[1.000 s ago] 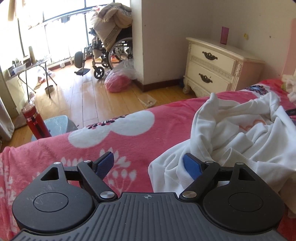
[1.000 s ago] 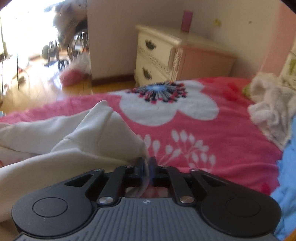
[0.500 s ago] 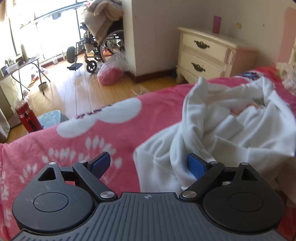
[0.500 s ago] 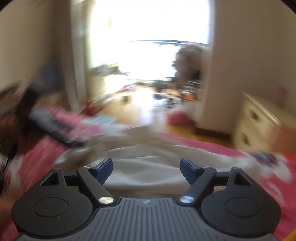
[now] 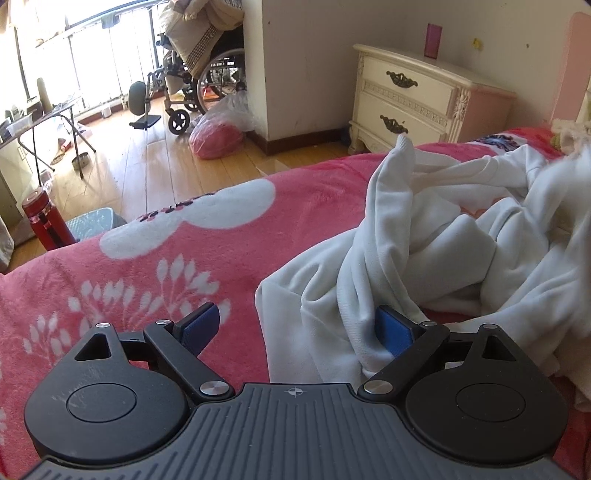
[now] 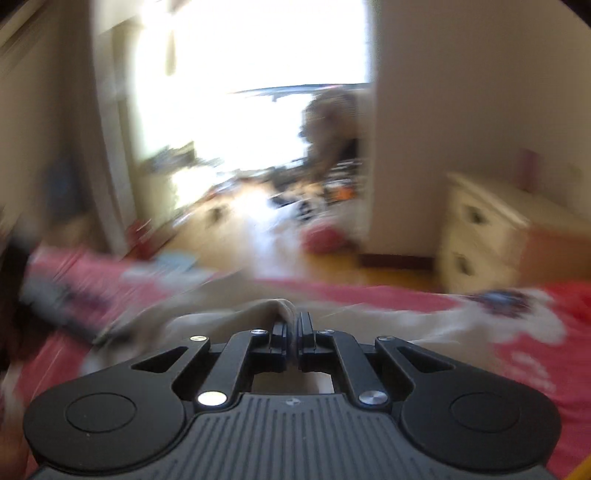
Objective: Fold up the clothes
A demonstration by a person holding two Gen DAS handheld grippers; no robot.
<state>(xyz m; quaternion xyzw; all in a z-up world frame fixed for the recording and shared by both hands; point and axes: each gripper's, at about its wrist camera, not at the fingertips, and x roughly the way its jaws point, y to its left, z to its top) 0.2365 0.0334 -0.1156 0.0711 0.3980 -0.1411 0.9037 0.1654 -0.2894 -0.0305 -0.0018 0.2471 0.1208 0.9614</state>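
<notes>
Left wrist view first: we see our left hand-held gripper (image 5: 297, 326) spread wide, its two blue pads (image 5: 393, 329) far apart. A crumpled white garment (image 5: 436, 236) lies on the bed's pink flowered blanket (image 5: 155, 251), ahead and to the right of this hand-held gripper. One bunched fold of the cloth touches the inner face of the right-hand pad, and the garment's edge reaches into the gap between the pads, yet nothing is pinched. The left-hand pad sits over bare blanket. Farther ahead, beyond the bed edge, we see a cream nightstand (image 5: 417, 103) with a pink cup (image 5: 433, 35) on top, a wheelchair (image 5: 199, 85) piled with bedding, a pink bag (image 5: 216, 138) on the wood floor, and a red bottle (image 5: 46, 221) off to the left.

Right wrist view next, heavily blurred: our right hand-held gripper (image 6: 293, 332) has its fingers drawn together, clamping a ridge of the white garment (image 6: 258, 314) that rises just in front of the tips. The rest of the cloth trails away over the pink blanket (image 6: 535, 369) to both sides. The nightstand (image 6: 491, 229) shows ahead on the right.
</notes>
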